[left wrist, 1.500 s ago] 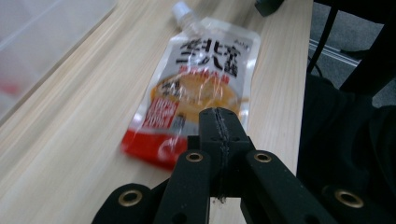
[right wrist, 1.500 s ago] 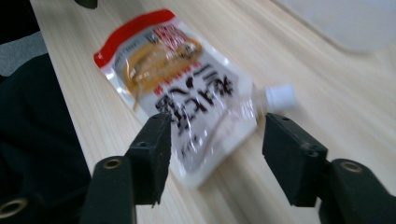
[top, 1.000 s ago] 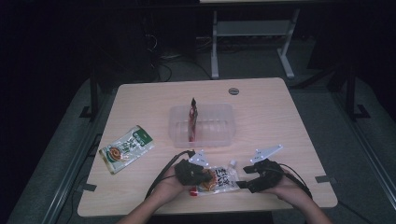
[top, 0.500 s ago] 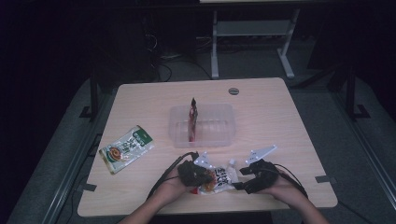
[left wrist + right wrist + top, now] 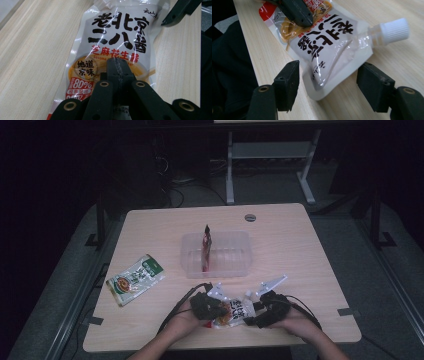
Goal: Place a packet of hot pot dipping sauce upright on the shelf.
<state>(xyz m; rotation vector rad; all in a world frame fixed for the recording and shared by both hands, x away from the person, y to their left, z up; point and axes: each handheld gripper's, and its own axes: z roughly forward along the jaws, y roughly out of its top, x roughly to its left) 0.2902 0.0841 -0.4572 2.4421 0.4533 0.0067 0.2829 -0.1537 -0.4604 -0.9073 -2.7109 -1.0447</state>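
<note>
A white sauce pouch [image 5: 239, 311] with black characters and a white screw cap [image 5: 394, 30] lies flat near the table's front edge. My left gripper [image 5: 219, 310] is shut on the pouch's lower, orange printed end [image 5: 117, 32], with its jaws [image 5: 119, 70] pressed together. My right gripper [image 5: 256, 317] is open. Its two jaws stand either side of the pouch's upper corner [image 5: 329, 47] below the cap, and the pads are clear of it [image 5: 330, 78]. The left gripper's black jaw [image 5: 297, 12] lies over the far end of the pouch.
A clear plastic container [image 5: 235, 262] sits mid-table with a red sachet [image 5: 206, 245] standing upright in it. A green and white food packet [image 5: 135, 280] lies at the left. A round grey grommet [image 5: 250, 217] is set in the far side. The front edge is close behind both hands.
My right gripper has edged left towards the pouch's cap end. The left gripper and the pouch have stayed where they were.
</note>
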